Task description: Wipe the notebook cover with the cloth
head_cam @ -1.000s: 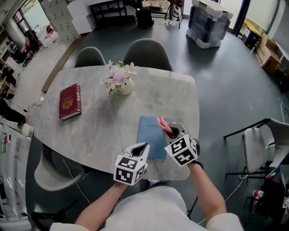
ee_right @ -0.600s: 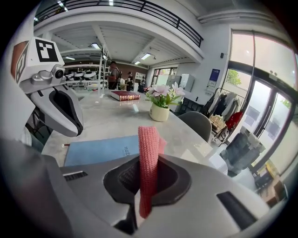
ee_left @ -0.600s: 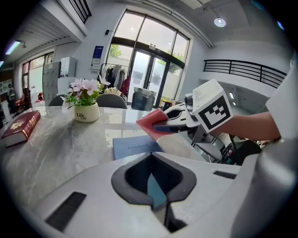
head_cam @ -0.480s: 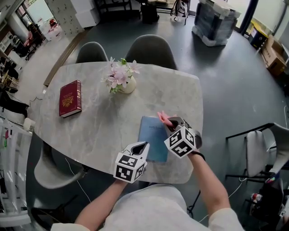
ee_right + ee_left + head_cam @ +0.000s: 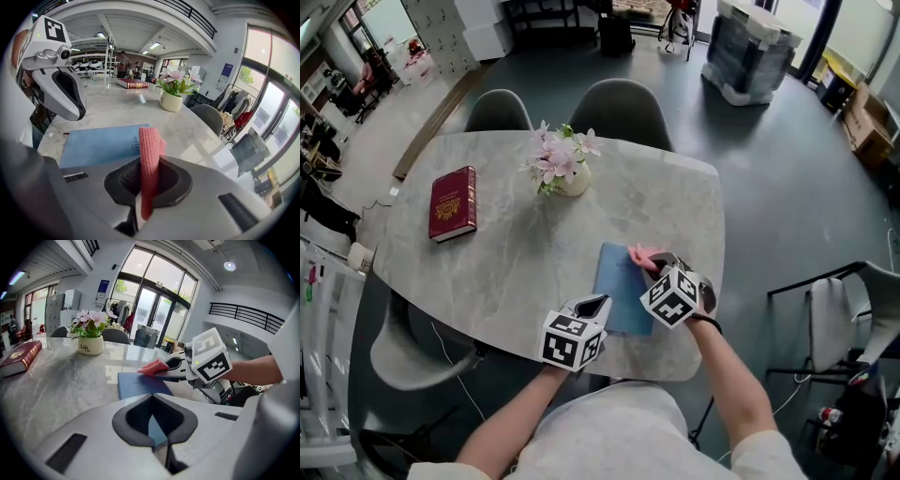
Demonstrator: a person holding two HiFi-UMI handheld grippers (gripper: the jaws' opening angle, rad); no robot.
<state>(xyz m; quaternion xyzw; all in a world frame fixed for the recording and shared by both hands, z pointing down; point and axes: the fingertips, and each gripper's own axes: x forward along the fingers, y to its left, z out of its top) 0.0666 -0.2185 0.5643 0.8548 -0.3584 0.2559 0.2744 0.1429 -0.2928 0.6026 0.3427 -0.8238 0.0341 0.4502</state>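
- A red hardback book (image 5: 453,203) with a gold emblem on its cover lies flat at about 10 o'clock on the desk (image 5: 487,272), a pale grey, marble-veined slab with rounded corners.
- A round cream pot of pink and white flowers (image 5: 563,165) stands near the far edge at about 12 o'clock, well apart from the book.
- The left gripper (image 5: 597,303) hovers at the desk's near edge, at about 7 o'clock from the notebook (image 5: 623,286). Its smooth grey fingers are pressed together at the tips with nothing between them, and a sliver of blue cover shows through the dark opening behind them.
- The notebook is a thin, smooth, light-blue rectangle with small print on its cover. It lies flat at about 5 o'clock on the desk, close to the near edge.
- The cloth (image 5: 638,254) is pink with a ribbed knit, folded into a narrow strip. It is at the notebook's 1 o'clock corner; whether it touches the cover is unclear.
- The right gripper (image 5: 652,266) pinches the cloth tightly between its fingers, and the strip juts out past their tips.
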